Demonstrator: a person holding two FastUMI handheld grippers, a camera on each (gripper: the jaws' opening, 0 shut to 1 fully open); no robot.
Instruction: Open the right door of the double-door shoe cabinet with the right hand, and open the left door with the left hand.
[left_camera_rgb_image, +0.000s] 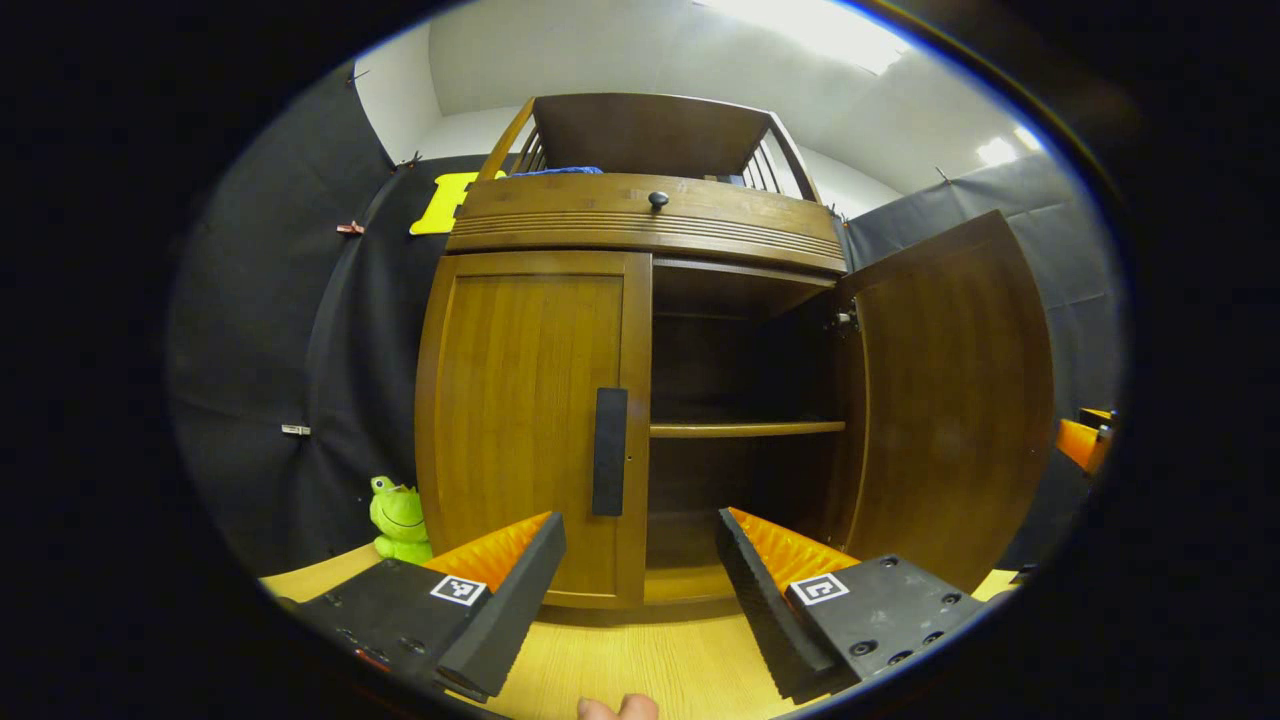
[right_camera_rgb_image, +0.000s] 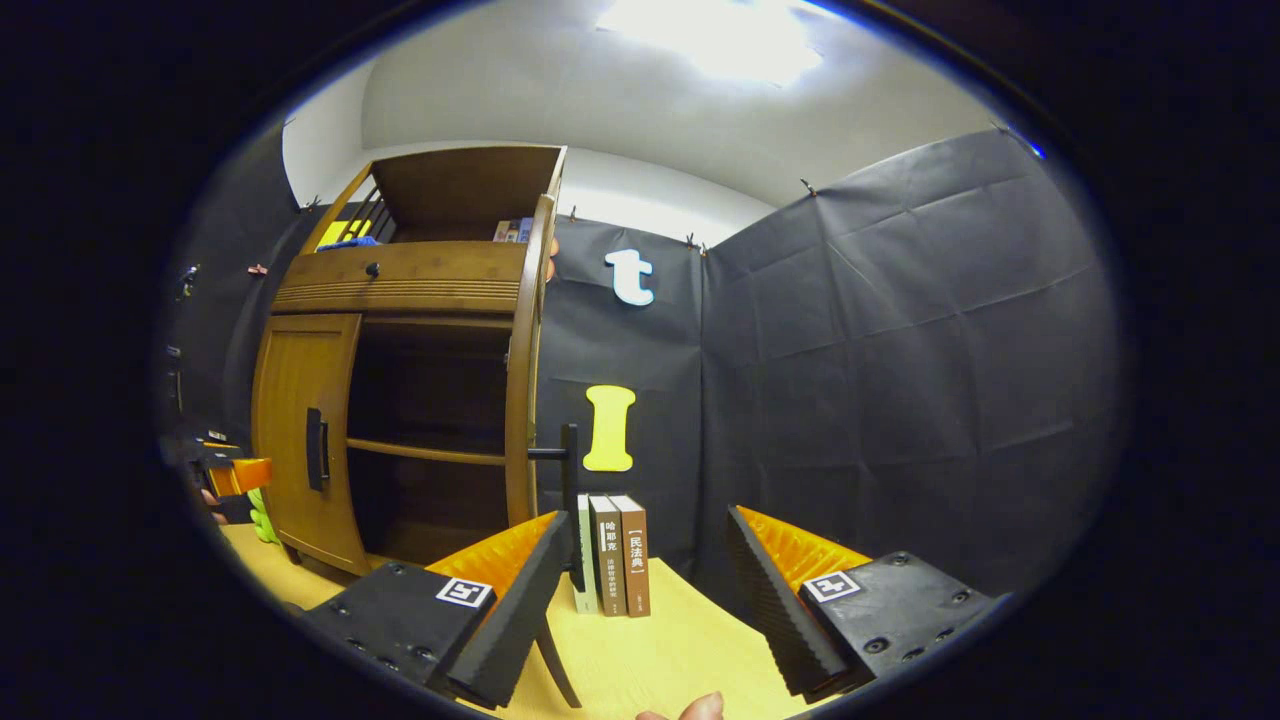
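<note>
Cabinet (left_camera_rgb_image: 640, 215), wooden, double-door, standing on a pale wooden surface (left_camera_rgb_image: 640, 660) against the black cloth wall.

Right door (left_camera_rgb_image: 950, 400): swinging wide open, its free edge pointing toward the camera in the left gripper view; in the right gripper view it is showing edge-on, handle sticking out sideways. Open room lying in front of the bare compartment, where one shelf (left_camera_rgb_image: 745, 428) is crossing the dark interior.

Left door (left_camera_rgb_image: 535, 420): sitting closed, one dark vertical handle (left_camera_rgb_image: 610, 452) near its inner edge.

Left gripper (left_camera_rgb_image: 640, 590): fingers spread wide apart, holding nothing, facing the closed door's handle from a little way off, clear of it. It is also showing far left in the right gripper view, beside the cabinet.

Right gripper (right_camera_rgb_image: 645, 590): fingers spread apart, gripping nothing, standing off to the side of the open door's edge.

Further items: one knob (left_camera_rgb_image: 657, 199) on the drawer front above the doors; one green plush frog (left_camera_rgb_image: 400, 520) beside the cabinet's left foot; three upright books (right_camera_rgb_image: 612, 555) just beyond the open door, against the wall. Ceiling lights glaring overhead.
</note>
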